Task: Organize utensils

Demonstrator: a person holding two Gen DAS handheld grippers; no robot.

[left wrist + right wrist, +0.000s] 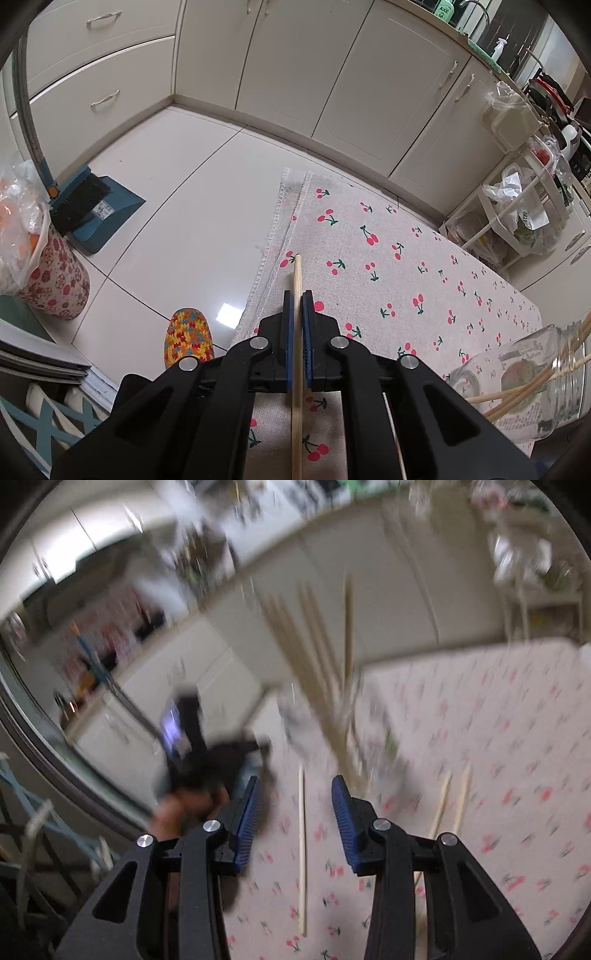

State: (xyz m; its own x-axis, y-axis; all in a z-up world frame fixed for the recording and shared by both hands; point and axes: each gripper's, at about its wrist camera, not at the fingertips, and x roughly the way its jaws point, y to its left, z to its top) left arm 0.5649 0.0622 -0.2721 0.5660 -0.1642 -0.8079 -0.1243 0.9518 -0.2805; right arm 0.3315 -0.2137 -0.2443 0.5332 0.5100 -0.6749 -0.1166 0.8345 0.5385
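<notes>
Chopstick [296,332] clamped in left gripper [296,306]; right gripper [295,794], blurred, seemingly spread.

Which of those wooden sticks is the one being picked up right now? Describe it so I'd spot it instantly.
Find the cherry-print cloth covering the table. Near its left hem, the black left tool with blue pads is shut on one pale chopstick, pointing straight ahead. The other chopsticks sit bundled in the glass jar at right; this one is alone and pinched.
</notes>
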